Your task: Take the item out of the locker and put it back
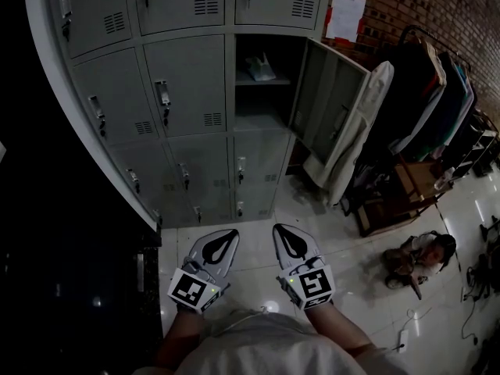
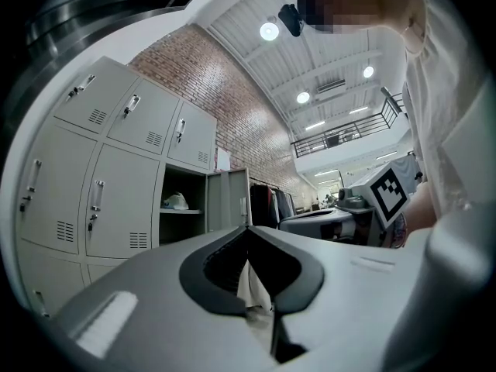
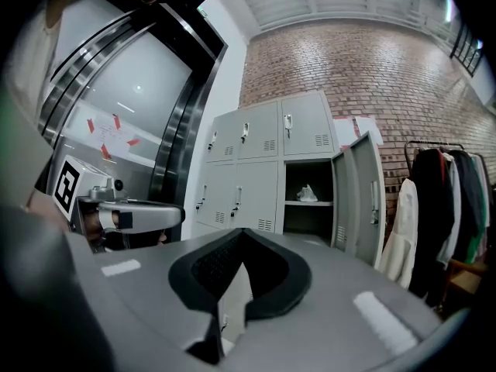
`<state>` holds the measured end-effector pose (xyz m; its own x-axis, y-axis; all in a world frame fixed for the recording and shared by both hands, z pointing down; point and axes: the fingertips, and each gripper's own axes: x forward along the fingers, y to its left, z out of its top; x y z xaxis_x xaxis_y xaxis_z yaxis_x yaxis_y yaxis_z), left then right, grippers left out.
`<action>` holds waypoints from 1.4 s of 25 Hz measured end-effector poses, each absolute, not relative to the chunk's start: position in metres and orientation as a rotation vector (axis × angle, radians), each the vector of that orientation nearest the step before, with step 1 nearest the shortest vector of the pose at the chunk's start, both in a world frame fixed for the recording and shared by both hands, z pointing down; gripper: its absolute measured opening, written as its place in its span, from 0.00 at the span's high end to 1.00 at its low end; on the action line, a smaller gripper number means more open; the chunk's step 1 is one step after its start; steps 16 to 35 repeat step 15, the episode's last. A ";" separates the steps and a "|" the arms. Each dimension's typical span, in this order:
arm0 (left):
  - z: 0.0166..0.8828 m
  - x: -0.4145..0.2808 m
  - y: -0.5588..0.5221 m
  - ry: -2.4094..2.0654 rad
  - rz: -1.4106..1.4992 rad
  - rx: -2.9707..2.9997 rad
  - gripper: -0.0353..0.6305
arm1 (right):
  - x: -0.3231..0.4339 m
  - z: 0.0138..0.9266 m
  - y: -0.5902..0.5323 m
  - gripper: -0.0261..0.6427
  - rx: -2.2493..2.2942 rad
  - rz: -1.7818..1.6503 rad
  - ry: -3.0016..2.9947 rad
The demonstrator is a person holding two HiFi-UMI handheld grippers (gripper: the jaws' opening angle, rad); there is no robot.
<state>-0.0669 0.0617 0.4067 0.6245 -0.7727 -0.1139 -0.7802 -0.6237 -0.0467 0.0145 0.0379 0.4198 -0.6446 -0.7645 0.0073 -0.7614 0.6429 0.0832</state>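
Observation:
The grey locker bank [image 1: 156, 76] has one open compartment [image 1: 262, 80]. A small pale crumpled item [image 1: 262, 69] lies on its shelf. That item also shows in the left gripper view [image 2: 177, 201] and in the right gripper view [image 3: 308, 194]. The locker door [image 1: 328, 104] swings out to the right. My left gripper [image 1: 228, 235] and right gripper [image 1: 281, 231] hang side by side low over the floor, well short of the lockers. Both are shut with nothing between the jaws. The tips meet in the left gripper [image 2: 248, 229] and the right gripper [image 3: 244, 232].
A white coat [image 1: 351, 143] hangs on the open door. A clothes rack [image 1: 437, 92] with dark garments stands to the right, beside a low wooden stand [image 1: 391, 201]. A person [image 1: 418, 256] crouches on the tiled floor at right. A dark glass wall [image 1: 47, 209] runs along the left.

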 end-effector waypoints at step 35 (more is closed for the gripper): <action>0.410 -0.064 0.053 1.349 0.116 -2.738 0.99 | 0.014 0.425 0.029 0.96 1.248 -0.105 -2.816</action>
